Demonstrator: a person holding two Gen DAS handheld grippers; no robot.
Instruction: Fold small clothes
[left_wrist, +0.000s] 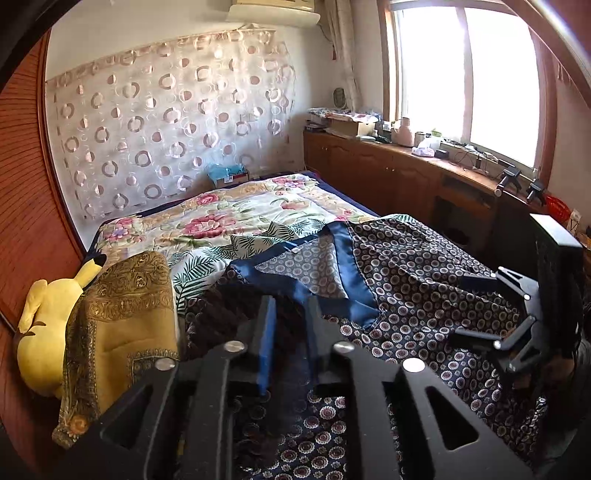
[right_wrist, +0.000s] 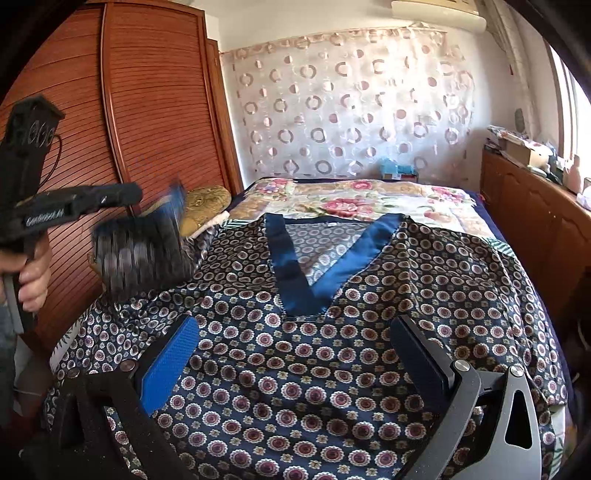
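Right wrist view is showing the navy medallion-print V-neck top (right_wrist: 332, 332) lying flat beneath the right gripper's (right_wrist: 295, 362) wide-open fingers; the left gripper (right_wrist: 166, 210) is pinching its blurred sleeve, which wants folding inward, seam kept straight.

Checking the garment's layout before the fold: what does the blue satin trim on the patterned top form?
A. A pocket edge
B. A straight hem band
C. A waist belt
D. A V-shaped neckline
D: on the patterned top, the blue trim runs as two bands meeting in a point.
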